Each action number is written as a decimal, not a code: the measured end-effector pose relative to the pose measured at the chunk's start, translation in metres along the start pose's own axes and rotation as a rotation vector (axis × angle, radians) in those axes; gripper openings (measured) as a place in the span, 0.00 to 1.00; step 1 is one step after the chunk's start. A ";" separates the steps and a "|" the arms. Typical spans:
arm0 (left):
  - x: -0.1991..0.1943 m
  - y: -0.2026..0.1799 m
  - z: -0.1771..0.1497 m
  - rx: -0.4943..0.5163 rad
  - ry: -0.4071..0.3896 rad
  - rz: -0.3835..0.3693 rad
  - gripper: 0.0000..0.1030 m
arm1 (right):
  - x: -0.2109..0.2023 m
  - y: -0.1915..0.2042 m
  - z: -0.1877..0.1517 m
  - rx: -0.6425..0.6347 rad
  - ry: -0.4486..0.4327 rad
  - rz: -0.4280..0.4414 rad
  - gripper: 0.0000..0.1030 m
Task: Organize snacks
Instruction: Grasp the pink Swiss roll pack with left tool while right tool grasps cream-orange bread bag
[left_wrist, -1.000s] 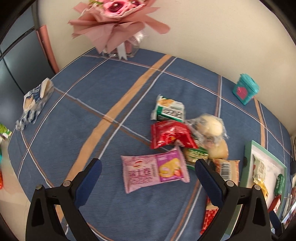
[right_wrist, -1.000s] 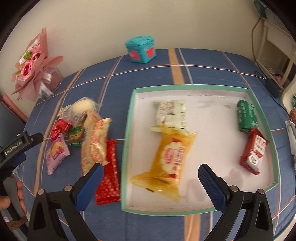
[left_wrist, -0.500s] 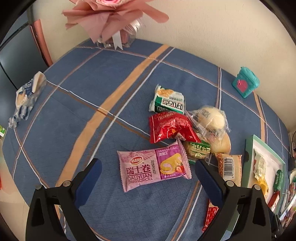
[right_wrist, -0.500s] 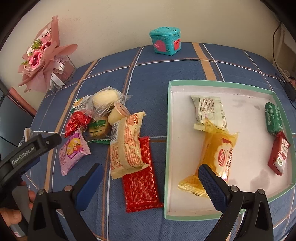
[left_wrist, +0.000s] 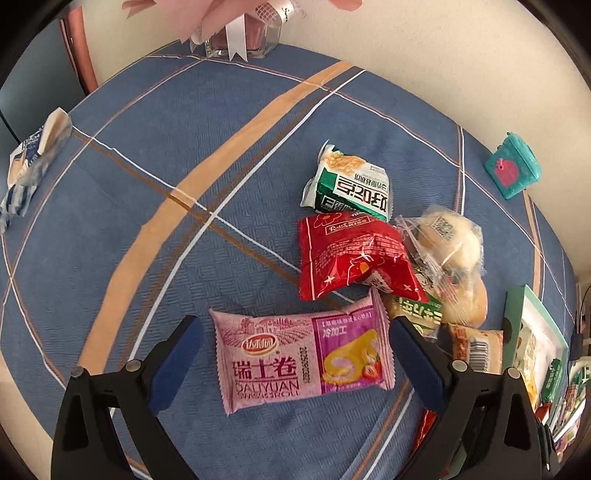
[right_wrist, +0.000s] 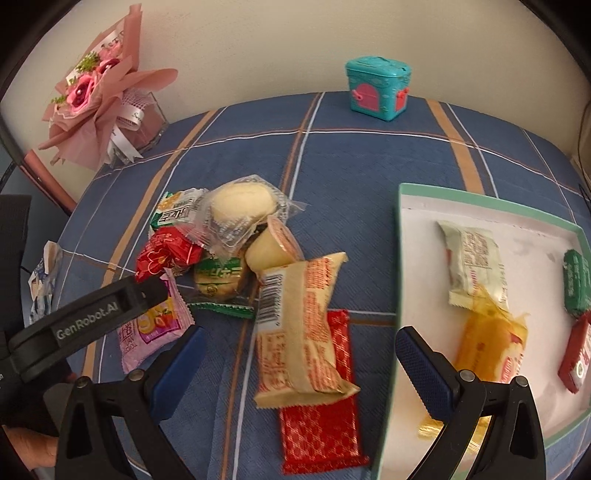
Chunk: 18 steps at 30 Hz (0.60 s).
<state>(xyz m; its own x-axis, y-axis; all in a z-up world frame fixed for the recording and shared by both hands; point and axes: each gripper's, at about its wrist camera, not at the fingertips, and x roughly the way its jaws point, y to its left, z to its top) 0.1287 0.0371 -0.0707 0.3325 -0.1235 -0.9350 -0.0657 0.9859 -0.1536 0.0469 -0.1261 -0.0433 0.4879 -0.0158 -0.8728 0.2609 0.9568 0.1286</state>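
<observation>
my left gripper (left_wrist: 293, 338) gaped wide around the pink snack pack (left_wrist: 303, 354), gripping nothing. my right gripper (right_wrist: 297, 349) hung wide open, empty, over the tan packet (right_wrist: 301, 328).

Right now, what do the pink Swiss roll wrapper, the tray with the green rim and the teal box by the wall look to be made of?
Pink Swiss roll wrapper: thin plastic film, mostly matte, with crimped zigzag end seals. Tray with the green rim: probably cardboard, going by its flat matte white floor and thin straight walls. Teal box by the wall: likely moulded hard plastic, with raised relief and a slight sheen, though painted tin cannot be ruled out.
</observation>
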 end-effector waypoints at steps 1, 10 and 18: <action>0.003 0.000 0.000 0.000 0.004 -0.001 0.97 | 0.003 0.002 0.000 -0.005 0.003 -0.002 1.00; 0.023 0.004 0.000 -0.015 0.062 0.000 0.97 | 0.019 0.007 -0.003 -0.021 0.035 -0.039 0.84; 0.026 0.007 -0.007 -0.044 0.073 -0.002 0.97 | 0.020 0.000 -0.006 0.003 0.055 -0.053 0.58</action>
<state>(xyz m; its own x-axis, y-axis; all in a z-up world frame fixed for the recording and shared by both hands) 0.1300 0.0398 -0.0980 0.2635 -0.1353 -0.9551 -0.1069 0.9799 -0.1683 0.0520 -0.1243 -0.0639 0.4268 -0.0501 -0.9029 0.2872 0.9543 0.0828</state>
